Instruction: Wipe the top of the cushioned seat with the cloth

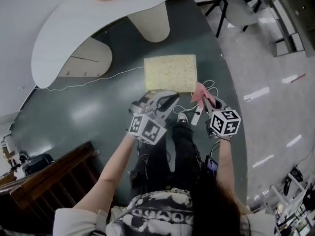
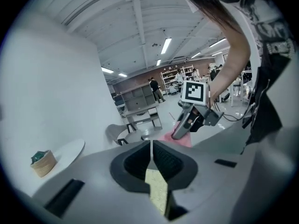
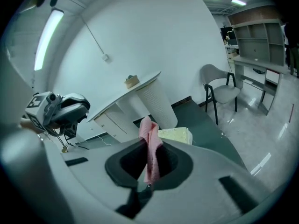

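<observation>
Head view, cushioned seat (image 1: 170,73): a pale yellow square on the dark floor (image 1: 98,112), just ahead of both grippers. Its top is bare and nothing touches it.
Head view, cloth (image 1: 199,93): pink and bunched in the right gripper (image 1: 206,102), held near the seat's near right corner, likely poised to come down onto the top.
Head view, left gripper (image 1: 167,101): hovers at the seat's near edge and carries nothing. It may be kept close to steady the seat, though that is a guess.
Left gripper view, jaws: pressed together with nothing between them. A strip of the yellow seat (image 2: 156,190) shows below them.
Left gripper view, right gripper (image 2: 180,133): opposite, marker cube (image 2: 195,92) uppermost, with the pink cloth at its tip.
Right gripper view, jaws: clamped on the cloth (image 3: 150,143), which stands up in a fold above the pads. That free fabric looks enough to drag flat across the cushion.
Right gripper view, seat (image 3: 176,135): beyond the cloth and apart from it, beside the white table (image 3: 140,85).
Step, as judged: wiping not yet begun; the cloth must first be lowered onto the top.
</observation>
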Motion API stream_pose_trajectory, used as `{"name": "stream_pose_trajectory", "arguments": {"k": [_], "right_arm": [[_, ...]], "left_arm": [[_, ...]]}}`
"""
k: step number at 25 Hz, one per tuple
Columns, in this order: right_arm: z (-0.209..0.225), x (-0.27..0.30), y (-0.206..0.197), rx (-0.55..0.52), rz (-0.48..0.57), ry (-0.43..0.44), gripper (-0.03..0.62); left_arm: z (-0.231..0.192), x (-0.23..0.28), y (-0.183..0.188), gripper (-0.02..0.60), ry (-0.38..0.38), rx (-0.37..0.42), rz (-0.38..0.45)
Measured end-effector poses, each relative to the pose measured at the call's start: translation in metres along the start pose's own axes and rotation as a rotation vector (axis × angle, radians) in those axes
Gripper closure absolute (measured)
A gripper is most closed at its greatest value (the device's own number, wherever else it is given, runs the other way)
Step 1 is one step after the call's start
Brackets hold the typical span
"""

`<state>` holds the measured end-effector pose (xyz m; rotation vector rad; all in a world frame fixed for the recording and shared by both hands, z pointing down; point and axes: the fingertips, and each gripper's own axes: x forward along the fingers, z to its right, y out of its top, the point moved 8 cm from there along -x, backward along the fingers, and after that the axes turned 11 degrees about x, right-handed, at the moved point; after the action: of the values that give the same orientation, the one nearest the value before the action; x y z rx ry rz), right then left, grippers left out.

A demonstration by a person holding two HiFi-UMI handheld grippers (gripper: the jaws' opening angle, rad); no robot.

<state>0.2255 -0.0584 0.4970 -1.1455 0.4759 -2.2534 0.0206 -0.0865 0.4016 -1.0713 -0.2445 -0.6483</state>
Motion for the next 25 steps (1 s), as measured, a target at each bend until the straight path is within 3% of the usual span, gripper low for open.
{"name": "stream_pose_trajectory", "arguments": {"k": [5,13,25], "right_arm": [[-0.01,-0.045,0.004,0.008,0.054,0.033,0.585],[-0.014,-0.109,0.008,-0.014,0.111,0.049,0.585],[-0.038,-0.135,-0.018,-0.029,0.123,0.068,0.585]], "left_arm": [[0.013,-0.003,0.036,0.565,0.067,-0.028,0.001],[0.041,-0.012,0.094,0.565,0.099,-0.02,0.0],[0.071,-0.054,0.115,0.565,0.109,-0.039,-0.009]]}}
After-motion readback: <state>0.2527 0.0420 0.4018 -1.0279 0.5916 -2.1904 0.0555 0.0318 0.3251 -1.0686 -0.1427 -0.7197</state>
